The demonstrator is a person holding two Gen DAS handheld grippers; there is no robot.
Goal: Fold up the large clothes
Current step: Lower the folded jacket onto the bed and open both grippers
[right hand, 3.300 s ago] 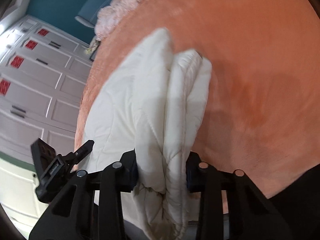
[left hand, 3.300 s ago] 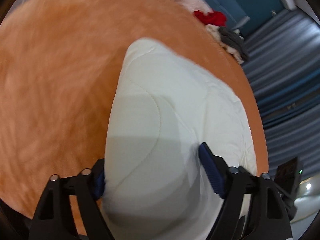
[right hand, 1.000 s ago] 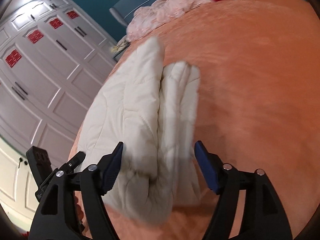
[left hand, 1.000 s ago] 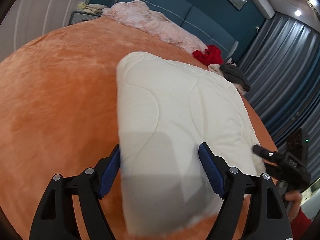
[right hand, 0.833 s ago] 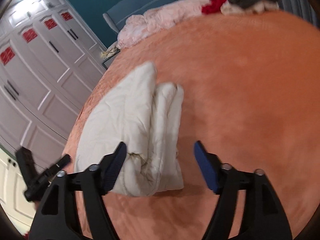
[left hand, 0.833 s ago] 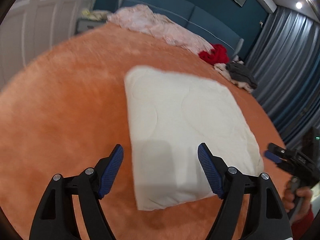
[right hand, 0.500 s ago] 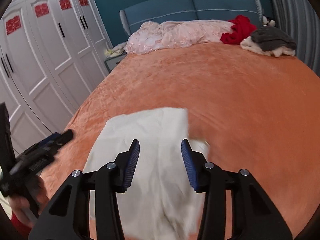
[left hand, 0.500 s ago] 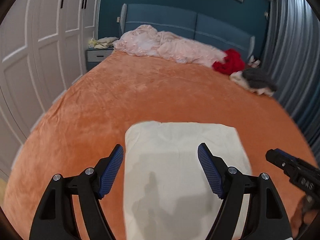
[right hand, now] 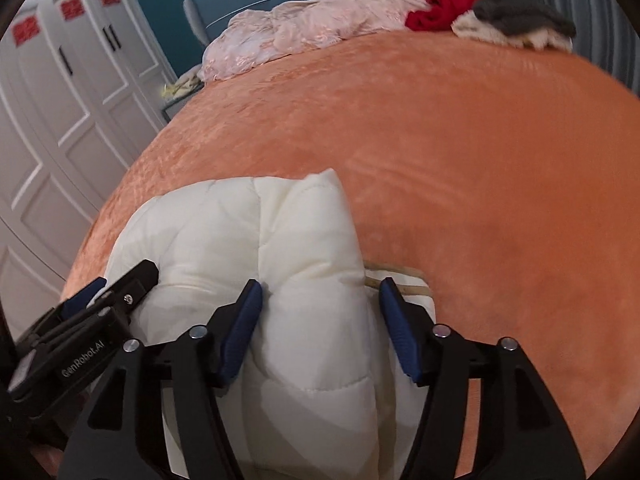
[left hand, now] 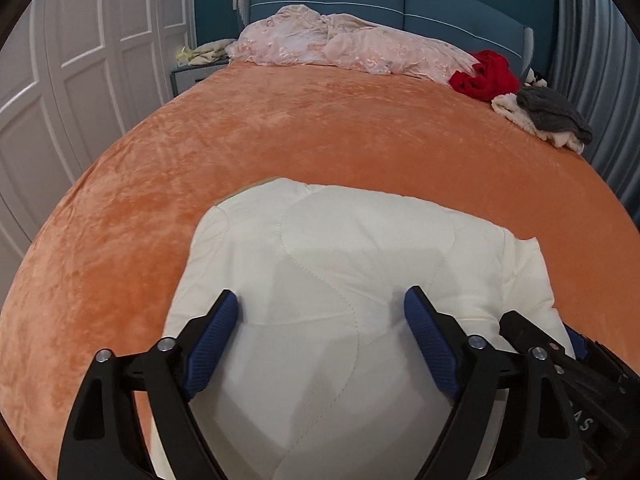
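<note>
while the folded cream quilted garment (left hand: 360, 264) lies on the near end of the bed (left hand: 360, 136), on its orange plush cover, both claws sit over the bundle's near edge. the left claw (left hand: 320, 320) has its blue-padded fingers (left hand: 216, 332) spread wide apart, one on each side of the flat top panel with its curved stitching; whether the pads touch the fabric cannot be told. in the right wrist view the right claw (right hand: 320, 308) is also parted, its fingers (right hand: 240, 328) straddling a puffy upright fold at the bundle's right end, with the left pad pressed into a crease and the right pad just beside a beige trim edge. the fold fills the gap, but a firm clamp cannot be confirmed. each claw shows at the edge of the other's view.

at the far end of the bed, against the blue headboard (left hand: 400, 4), lies a crumpled pink bedspread (left hand: 340, 44). beside it sit a red garment (left hand: 484, 76) and a grey garment (left hand: 552, 112) on top of a cream one. white wardrobe doors (left hand: 80, 60) stand to the left, grey curtains (left hand: 592, 60) to the right.
</note>
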